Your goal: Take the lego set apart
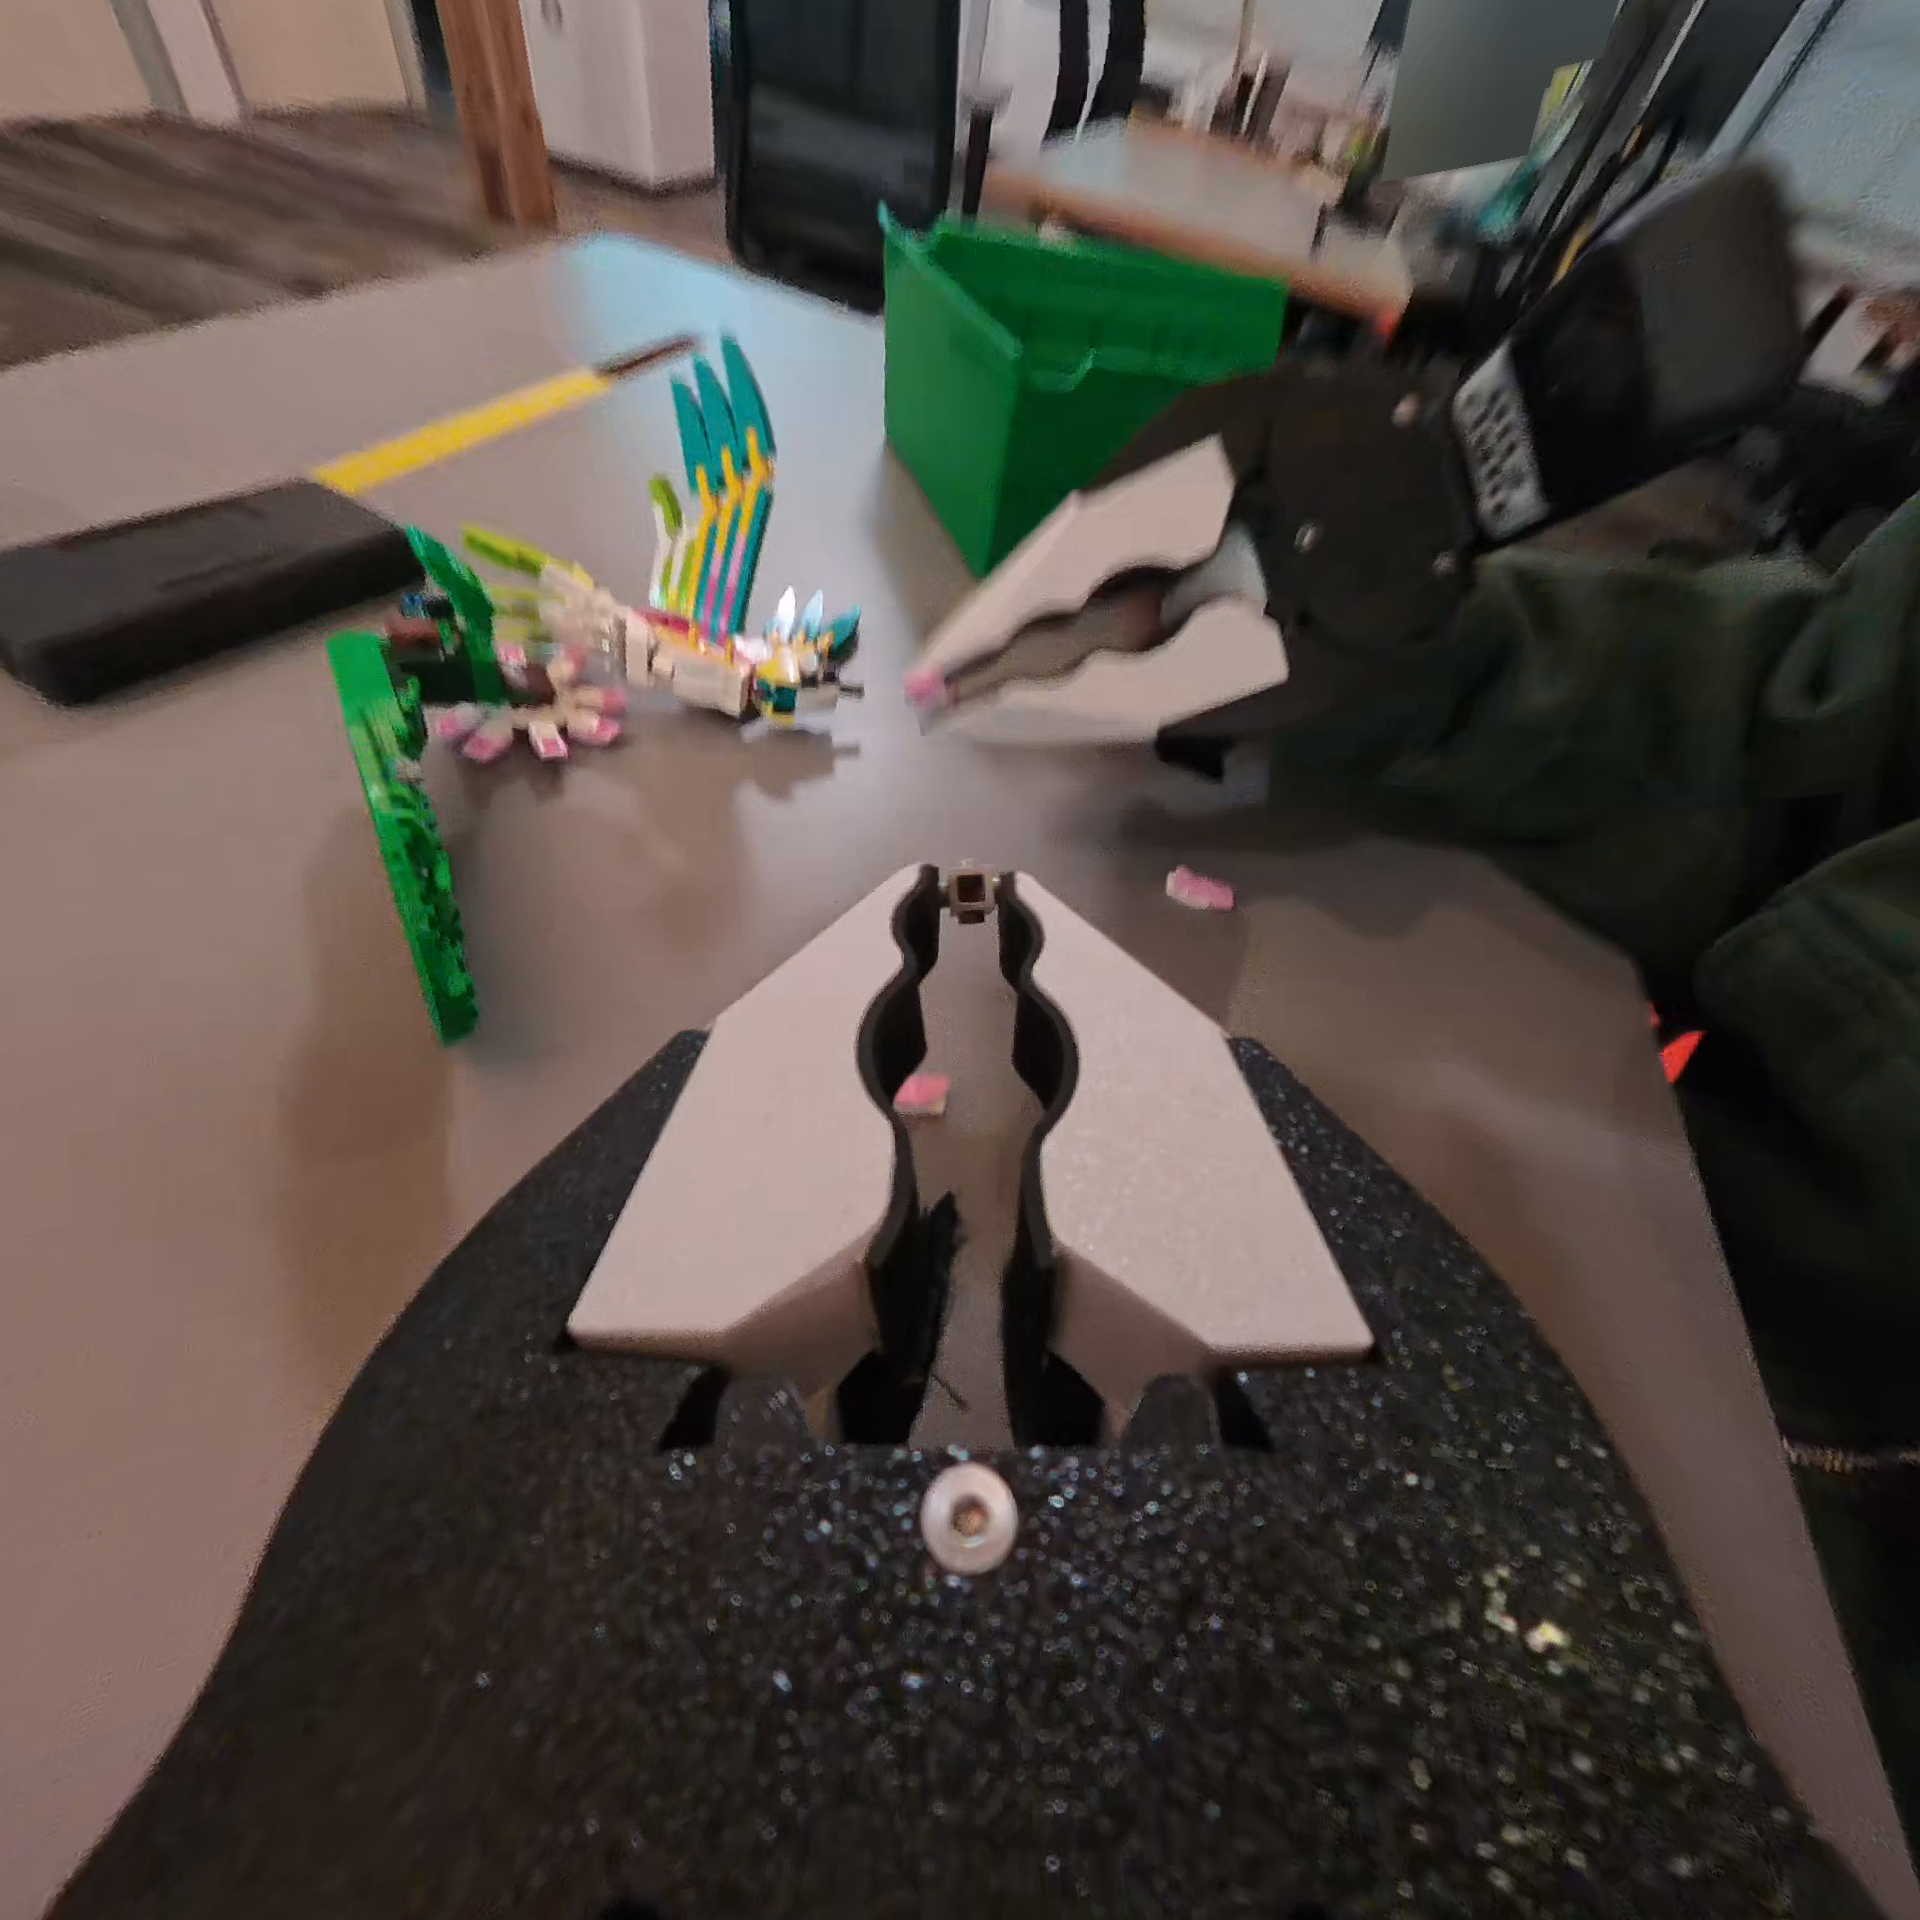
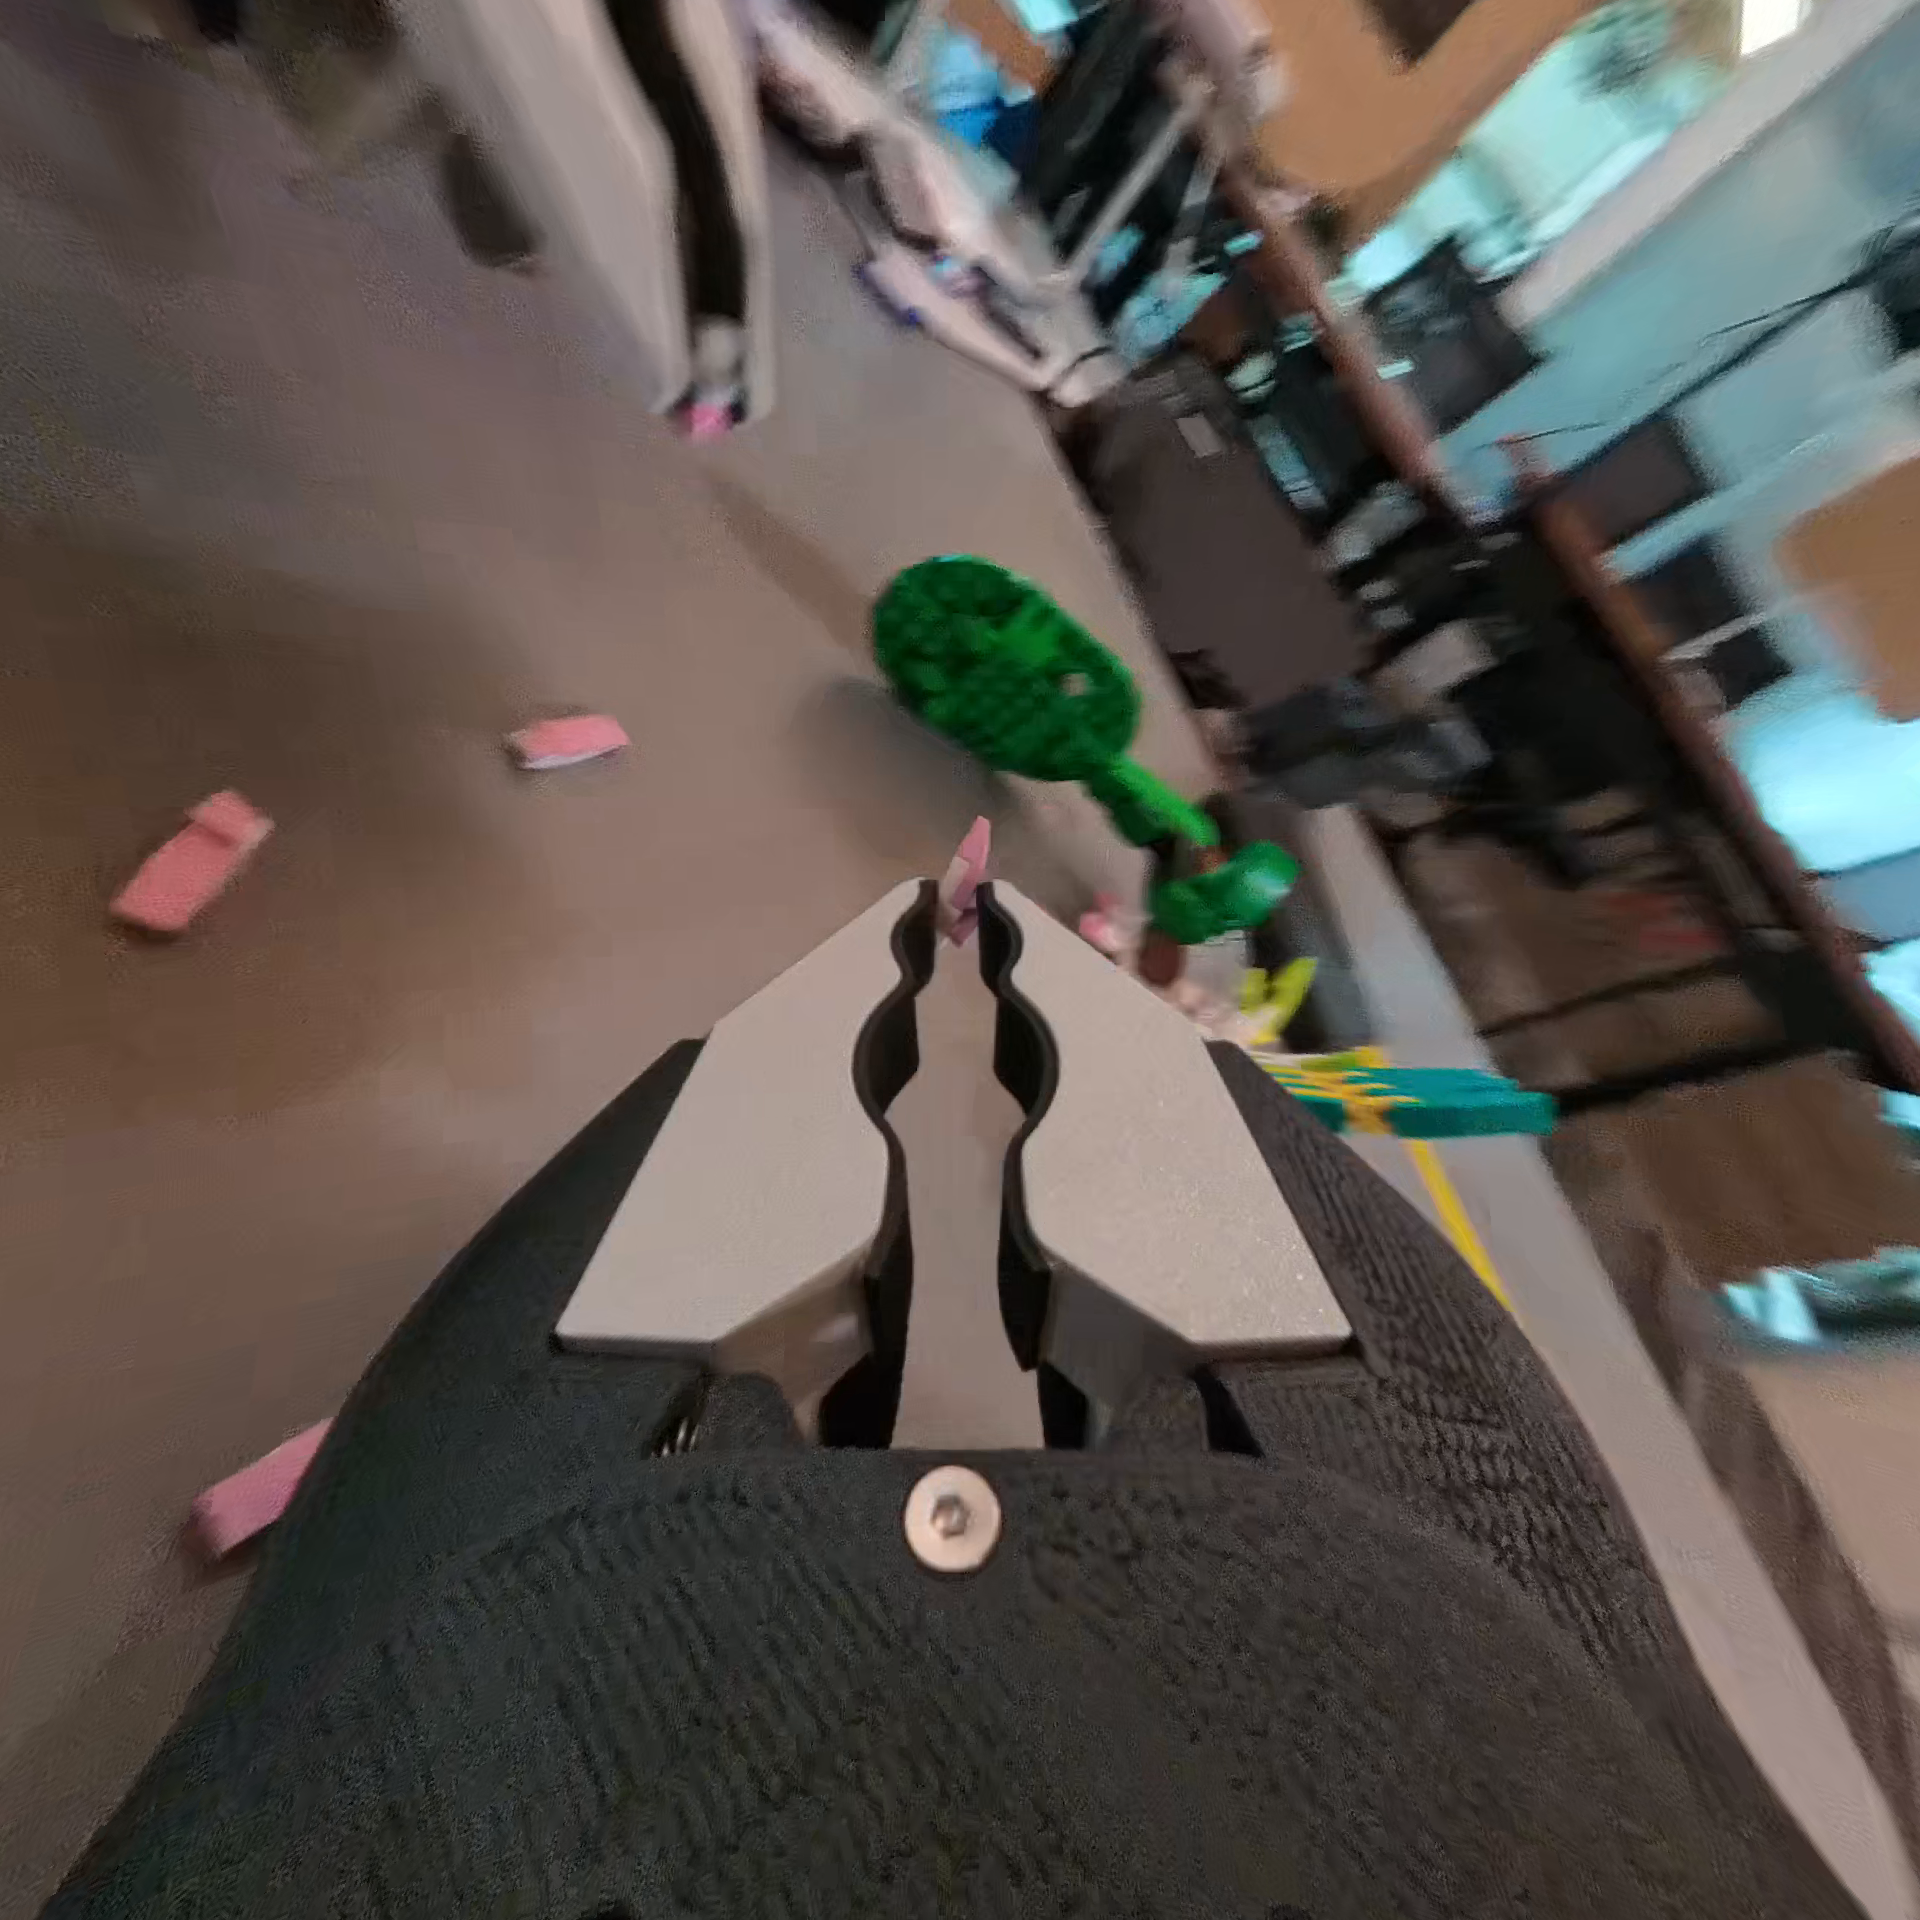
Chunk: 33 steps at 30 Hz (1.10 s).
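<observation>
1. Lego set (image 1: 623, 644) on its side on the grey table (image 1: 208, 1143), green base plate (image 1: 410, 831) tipped on edge, teal feathers (image 1: 727, 436) pointing up; partly stripped.
2. Left gripper (image 1: 969, 896) clamped on a small grey-brown piece (image 1: 971, 896), held clear of the table, likely just pulled off.
3. Right gripper (image 2: 961, 899) pinching a pink tile (image 2: 968, 873) at its tips.
4. Loose pink tiles (image 2: 187, 862) scattered nearby; green bin (image 1: 1039, 353) behind, probably for parts.

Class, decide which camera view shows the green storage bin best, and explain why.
The left wrist view: the green bin stands on the table behind the lego model, with its open top and front corner visible. The right wrist view does not show it.
</observation>
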Each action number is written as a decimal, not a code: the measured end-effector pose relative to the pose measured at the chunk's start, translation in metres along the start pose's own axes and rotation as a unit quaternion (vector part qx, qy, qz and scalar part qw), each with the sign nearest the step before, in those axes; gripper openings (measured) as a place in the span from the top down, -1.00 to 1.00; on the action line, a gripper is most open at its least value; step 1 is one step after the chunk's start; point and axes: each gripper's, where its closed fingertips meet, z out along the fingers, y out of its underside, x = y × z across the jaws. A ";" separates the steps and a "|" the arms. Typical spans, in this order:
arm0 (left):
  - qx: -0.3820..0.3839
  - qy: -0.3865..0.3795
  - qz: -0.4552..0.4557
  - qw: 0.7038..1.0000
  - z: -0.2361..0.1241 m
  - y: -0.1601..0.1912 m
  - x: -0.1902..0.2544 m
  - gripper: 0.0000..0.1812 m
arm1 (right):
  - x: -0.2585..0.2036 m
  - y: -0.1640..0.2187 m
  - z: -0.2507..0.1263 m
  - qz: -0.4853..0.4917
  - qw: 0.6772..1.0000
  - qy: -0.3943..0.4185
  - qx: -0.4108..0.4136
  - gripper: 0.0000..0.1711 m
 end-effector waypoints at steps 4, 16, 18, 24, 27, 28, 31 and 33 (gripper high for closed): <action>0.057 0.060 0.005 0.997 0.005 -0.010 0.018 0.90 | -0.048 0.015 0.006 -0.004 0.991 -0.126 -0.051 0.76; 0.187 0.121 0.193 0.956 -0.009 -0.035 0.068 0.90 | -0.038 -0.094 -0.048 0.535 0.692 -0.429 0.225 0.77; 0.188 0.121 0.205 0.953 -0.007 -0.035 0.072 0.90 | -0.040 -0.099 -0.050 0.575 0.634 -0.462 0.232 0.82; 0.194 0.122 0.220 0.948 -0.008 -0.035 0.076 0.90 | -0.044 -0.112 -0.058 0.611 0.553 -0.510 0.247 0.94; 0.174 0.103 0.223 0.954 -0.006 -0.032 0.071 0.90 | -0.044 -0.108 -0.054 0.602 0.579 -0.494 0.244 0.95; 0.160 0.081 0.236 0.955 -0.004 -0.030 0.067 0.89 | -0.044 -0.105 -0.051 0.595 0.595 -0.483 0.241 0.96; 0.127 0.001 0.318 0.940 0.000 -0.026 0.057 0.89 | -0.040 -0.096 -0.045 0.577 0.641 -0.449 0.234 0.97; 0.106 -0.009 0.349 0.931 0.001 -0.022 0.057 0.89 | -0.043 -0.093 -0.044 0.554 0.670 -0.440 0.223 0.97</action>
